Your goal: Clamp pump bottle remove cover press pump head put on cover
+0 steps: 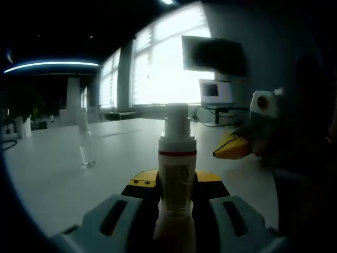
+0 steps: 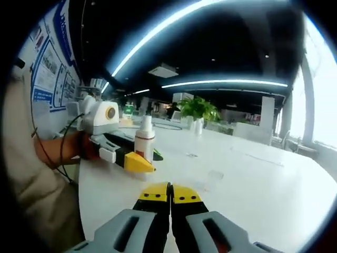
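A white pump bottle (image 1: 177, 168) with a red band stands upright on the white table (image 1: 63, 179), and my left gripper (image 1: 176, 182) is shut on its body. Its pump head (image 1: 176, 118) is bare. The clear cover (image 1: 86, 145) stands on the table, off to the left and further away. In the left gripper view my right gripper (image 1: 231, 147) comes in from the right with its yellow tips together, just right of the bottle's neck and apart from it. In the right gripper view my right gripper (image 2: 169, 194) is shut and holds nothing. Ahead on its left is the bottle (image 2: 144, 138), clamped in the left gripper (image 2: 143, 158).
A person's sleeve and hand (image 2: 50, 158) hold the left gripper at the table's left edge. Potted plants (image 2: 197, 109) stand far back. A monitor (image 1: 213, 55) and bright windows lie beyond the table. The table top (image 2: 253, 184) stretches wide to the right.
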Motion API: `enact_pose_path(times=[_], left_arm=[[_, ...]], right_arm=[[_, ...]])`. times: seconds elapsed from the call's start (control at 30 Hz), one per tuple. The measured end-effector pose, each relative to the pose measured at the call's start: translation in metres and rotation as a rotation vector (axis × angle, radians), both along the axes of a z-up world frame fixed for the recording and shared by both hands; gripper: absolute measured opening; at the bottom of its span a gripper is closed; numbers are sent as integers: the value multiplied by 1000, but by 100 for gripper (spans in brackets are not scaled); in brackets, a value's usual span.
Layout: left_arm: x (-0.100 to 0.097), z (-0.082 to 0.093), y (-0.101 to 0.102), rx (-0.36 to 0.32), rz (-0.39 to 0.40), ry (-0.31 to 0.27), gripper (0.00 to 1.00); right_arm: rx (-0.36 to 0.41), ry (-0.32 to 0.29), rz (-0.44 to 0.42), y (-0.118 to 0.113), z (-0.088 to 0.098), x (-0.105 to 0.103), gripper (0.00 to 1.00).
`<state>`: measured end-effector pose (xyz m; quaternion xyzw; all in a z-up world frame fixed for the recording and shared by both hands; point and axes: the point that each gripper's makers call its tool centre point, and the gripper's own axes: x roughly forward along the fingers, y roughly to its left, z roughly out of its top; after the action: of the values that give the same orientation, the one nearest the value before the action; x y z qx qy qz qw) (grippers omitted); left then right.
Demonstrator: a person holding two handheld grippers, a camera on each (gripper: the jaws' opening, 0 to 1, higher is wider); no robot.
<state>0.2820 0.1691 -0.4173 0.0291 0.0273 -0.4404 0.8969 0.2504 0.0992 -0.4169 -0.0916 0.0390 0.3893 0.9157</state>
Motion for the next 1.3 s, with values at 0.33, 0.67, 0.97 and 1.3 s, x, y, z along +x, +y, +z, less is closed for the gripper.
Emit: enact_pose_path(times=[0.33, 0.67, 0.97, 1.3], left_arm=[[-1, 0, -1, 3, 2, -5, 14], [-1, 0, -1, 8, 3, -8, 14], [0, -1, 0, 16, 7, -12, 15], [-1, -1, -1, 19, 4, -12, 15]], right_arm=[[18, 10, 20, 0, -5, -6, 0], [39, -28, 44, -2, -1, -8, 0], [34, -40, 46, -2, -1, -8, 0], [68, -30, 50, -6, 1, -6, 0]])
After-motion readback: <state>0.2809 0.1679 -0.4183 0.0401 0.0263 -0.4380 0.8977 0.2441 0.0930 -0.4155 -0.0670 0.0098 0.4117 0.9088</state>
